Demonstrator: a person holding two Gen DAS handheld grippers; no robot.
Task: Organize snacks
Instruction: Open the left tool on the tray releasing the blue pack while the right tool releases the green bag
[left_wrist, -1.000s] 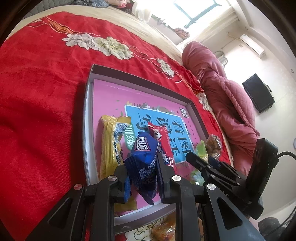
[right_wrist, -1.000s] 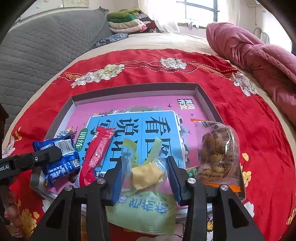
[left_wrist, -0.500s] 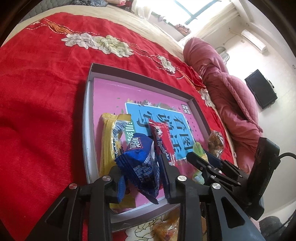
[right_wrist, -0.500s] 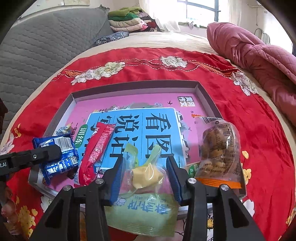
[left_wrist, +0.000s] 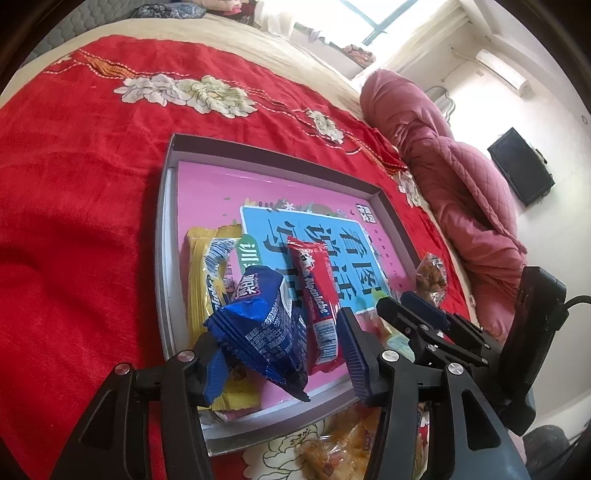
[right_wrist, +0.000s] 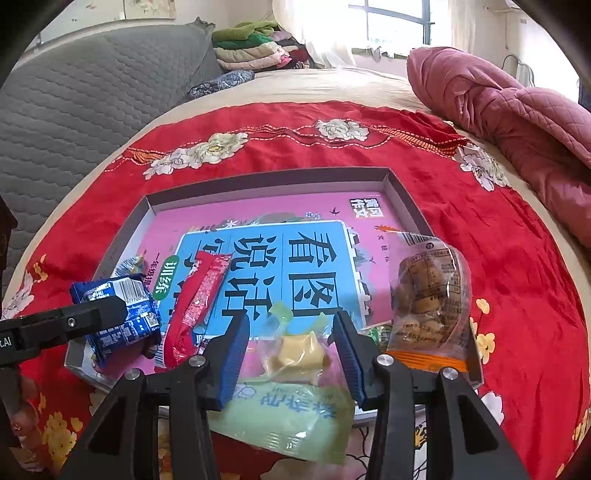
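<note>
Surface: red bedspread (right_wrist: 461, 221) with white flower embroidery, spread over a bed.
Tray: grey shallow box (right_wrist: 258, 181) lying flat on the bedspread; a pink and blue printed book cover (right_wrist: 314, 266) fills its floor.
Blue snack packet (left_wrist: 258, 325): near left part of the tray, tilted, resting partly on the yellow packet; it sits between the left gripper's jaws, against the left pad and clear of the right one.
Yellow snack packet (left_wrist: 207, 280): flat along the tray's left side, its near end under the blue packet.
Red snack stick (left_wrist: 314, 295): lying lengthwise just right of the blue packet, inside the tray.
Green-wrapped candy packet (right_wrist: 295, 387): at the tray's near edge, its lower part hanging over the rim toward the camera.
Clear bag of brown snacks (right_wrist: 432, 306): near right corner of the tray, orange strip at its near end.
Orange snack bag (left_wrist: 343, 446): outside the tray, on the bedspread at the near edge.
Left gripper (left_wrist: 284, 358): jaws opening, no longer clamped on the blue packet.
Right gripper (right_wrist: 291, 354): fingers partly apart around the green candy packet; whether the pads press it cannot be told.
Background: pink quilted blanket (right_wrist: 517, 122) heaped far right; folded clothes (right_wrist: 255, 48) by the window.
</note>
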